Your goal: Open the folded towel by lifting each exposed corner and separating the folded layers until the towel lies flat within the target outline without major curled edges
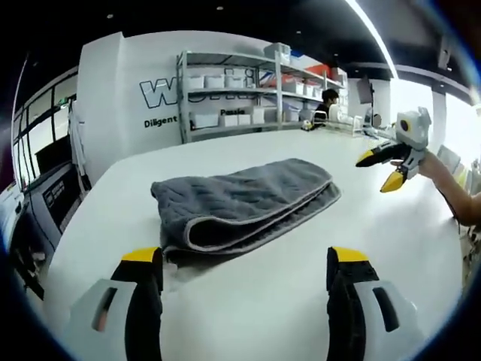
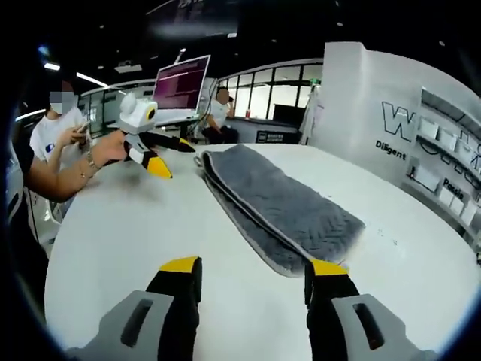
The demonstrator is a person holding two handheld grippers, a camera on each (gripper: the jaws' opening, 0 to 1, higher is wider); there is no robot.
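Towel is lying folded, long axis running from left gripper toward right gripper; both sitting apart, empty (left slightly nearer a fold end).

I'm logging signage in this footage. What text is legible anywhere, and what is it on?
"Diligent": small black lettering on the white wall, low down.
"W...": large outlined letters above it, the rest cut off by the grey metal shelving.
Pink monitor screen: too blurred to read.

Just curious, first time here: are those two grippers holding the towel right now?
Left gripper: open, holding nothing.
Right gripper: open, holding nothing; the grey towel lies folded.
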